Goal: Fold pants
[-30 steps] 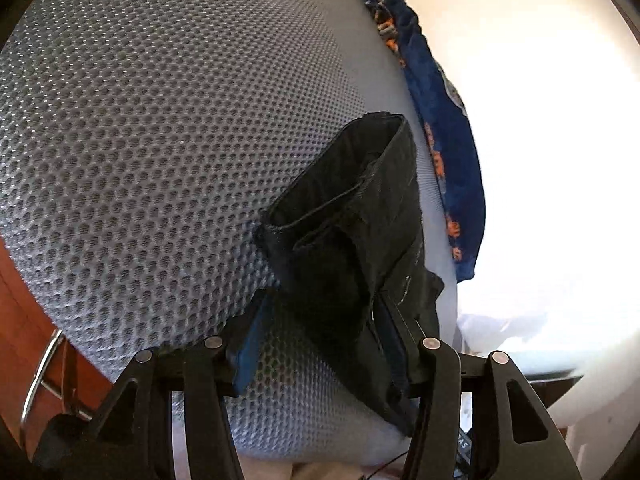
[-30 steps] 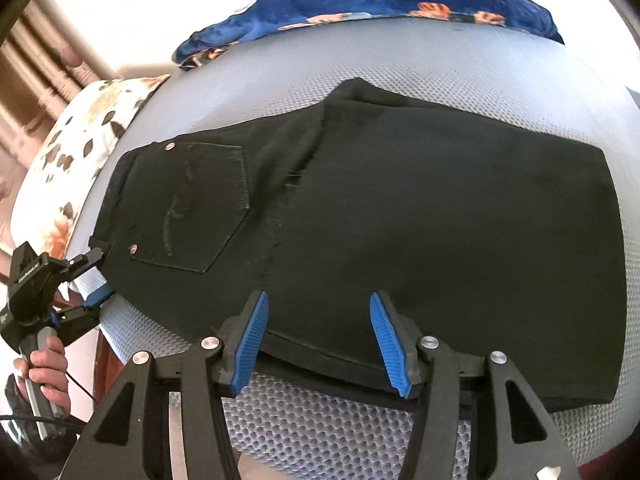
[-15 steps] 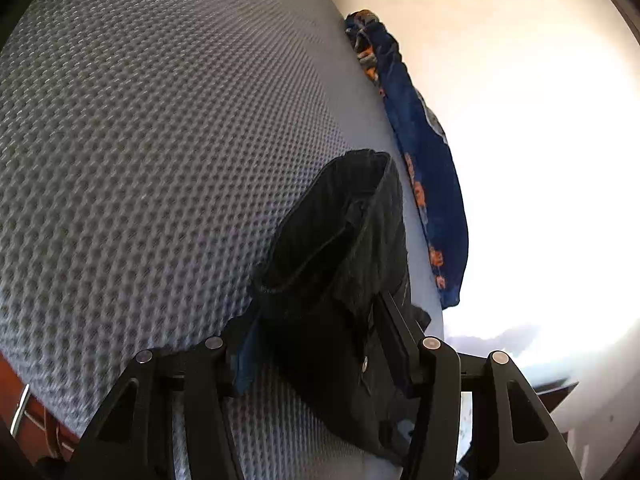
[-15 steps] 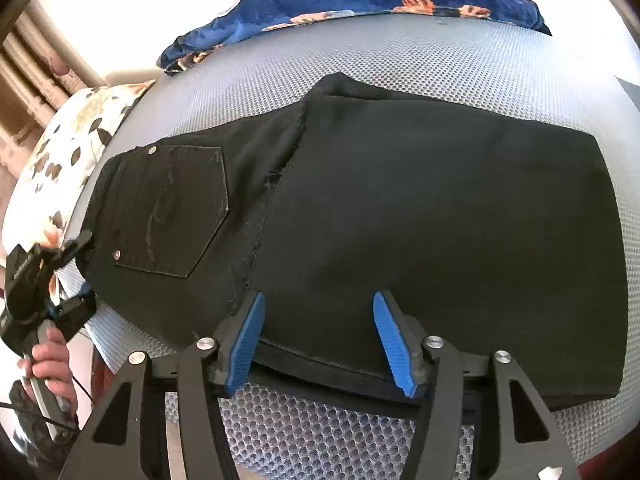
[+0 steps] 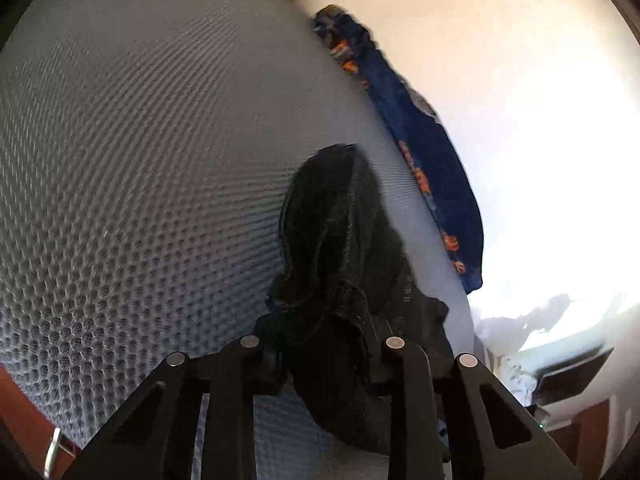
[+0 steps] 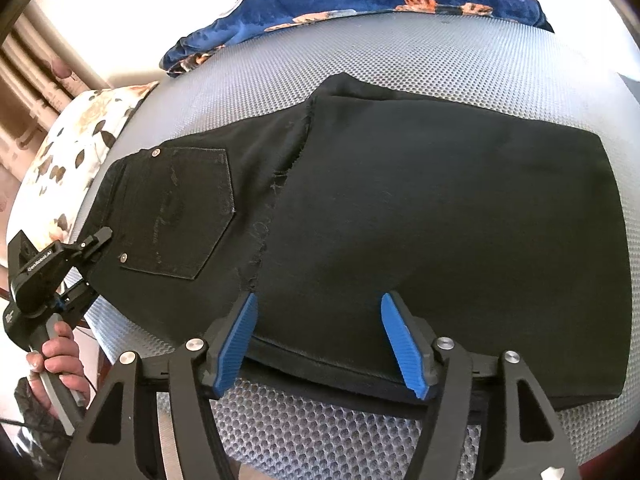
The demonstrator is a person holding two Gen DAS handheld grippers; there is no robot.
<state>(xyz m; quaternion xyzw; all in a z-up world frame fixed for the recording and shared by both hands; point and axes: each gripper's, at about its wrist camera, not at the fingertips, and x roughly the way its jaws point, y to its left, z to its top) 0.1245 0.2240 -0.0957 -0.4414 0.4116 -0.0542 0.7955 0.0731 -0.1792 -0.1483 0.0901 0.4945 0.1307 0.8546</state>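
Right wrist view shows me the black pants (image 6: 400,216) lying on the bed (image 6: 440,64) folded once already, my left gripper (image 6: 86,264) has just squeezed shut on the waist end, my right gripper (image 6: 320,340) has been opening and holds nothing, so another fold is left.

Both grippers (image 6: 326,340) are black angular frames with silver screws behind the jaws, whose ribbed blue pads (image 6: 402,348) face inward.

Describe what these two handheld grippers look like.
Both are black angular frames with silver round bolts. The right gripper has ribbed blue pads. The left gripper, seen from the right wrist, has white lettering on its body, a grey handle and a thin dark cable.
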